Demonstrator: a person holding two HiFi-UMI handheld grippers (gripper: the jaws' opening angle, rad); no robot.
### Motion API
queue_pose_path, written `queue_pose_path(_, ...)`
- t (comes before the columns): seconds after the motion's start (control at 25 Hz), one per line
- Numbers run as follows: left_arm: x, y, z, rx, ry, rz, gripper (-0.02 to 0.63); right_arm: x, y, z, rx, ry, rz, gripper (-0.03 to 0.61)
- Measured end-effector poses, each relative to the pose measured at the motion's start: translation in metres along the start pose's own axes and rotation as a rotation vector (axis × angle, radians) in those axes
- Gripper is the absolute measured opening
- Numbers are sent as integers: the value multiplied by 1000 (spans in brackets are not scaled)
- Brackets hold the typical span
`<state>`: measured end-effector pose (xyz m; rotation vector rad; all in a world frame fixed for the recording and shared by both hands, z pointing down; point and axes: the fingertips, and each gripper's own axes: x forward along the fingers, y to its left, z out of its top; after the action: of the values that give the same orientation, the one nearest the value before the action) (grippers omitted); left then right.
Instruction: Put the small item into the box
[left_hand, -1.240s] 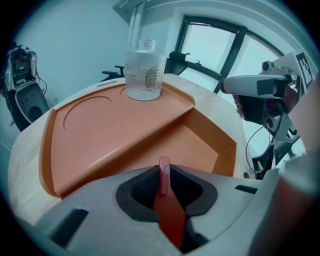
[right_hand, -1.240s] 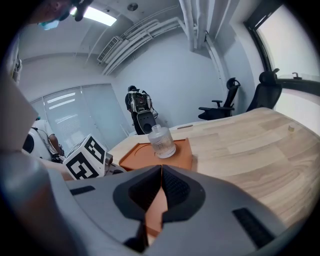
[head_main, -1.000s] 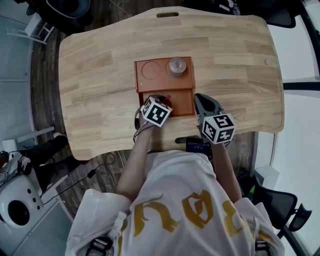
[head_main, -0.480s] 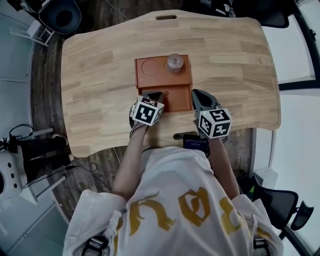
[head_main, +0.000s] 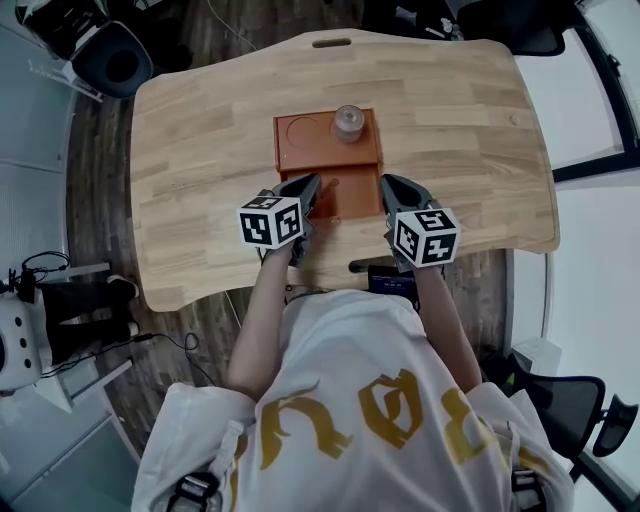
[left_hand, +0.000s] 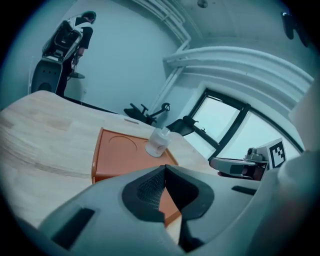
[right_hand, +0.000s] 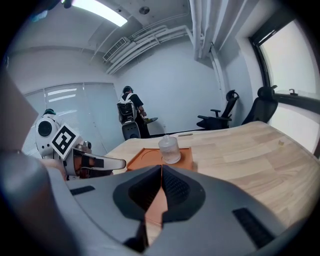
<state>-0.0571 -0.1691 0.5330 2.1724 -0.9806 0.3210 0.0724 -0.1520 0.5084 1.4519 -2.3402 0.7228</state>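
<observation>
1. We are looking down on a wooden table (head_main: 200, 150) carrying an orange box (head_main: 350, 203). A clear jar (head_main: 348, 122) is standing on the box's far half beside a round recess (head_main: 303, 135). A black device (head_main: 392, 283) is lying at the table's near edge, and a dark chair (head_main: 112, 65) is standing off the far left corner.
2. In both gripper views, the gripper's own jaws are covering the near half of the box, while the jar is showing above them.
3. The left gripper (head_main: 308, 185) is keeping its jaws pressed together on nothing, its tip at the box's near left corner. The right gripper (head_main: 390, 185) is likewise closed and empty, just beside the box's right edge.
4. The small item (head_main: 334, 183) is showing only as a tiny dark speck on the floor of the box's near half, too small to identify.
5. A second ago the left gripper was hanging over that near half; now it is sitting back and to the left. The right gripper is staying at the right edge.
6. We are counting one box, one jar, one recess and two grippers, with one marker cube (head_main: 270, 220) on each.
</observation>
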Motion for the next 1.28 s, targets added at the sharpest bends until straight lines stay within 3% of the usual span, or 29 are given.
queue_pose_path(0.2,-21,-16,7,-31,-76,-33,9,-18,9,6,32,-24,33,12)
queue_pose_path(0.36,-31,-35,12,43,-109,-24,9,-31,12,13,42,-54,32,12)
queue_pose_path(0.52,-37,-53,16,67,-133,-40,9,-38,17,19,35,-72,29,12)
queue_pose_path(0.8,-69,-69,47,289,-285,68,9,-58,16,31,12,-161,-27,12)
queue_pose_path(0.96,-82,-72,62,345,-349,105,9,-69,14,45,-6,-228,-63,12)
queue_pose_path(1.28,-84,-69,62,368,-347,113,9,-73,21,61,-56,-281,-66,12)
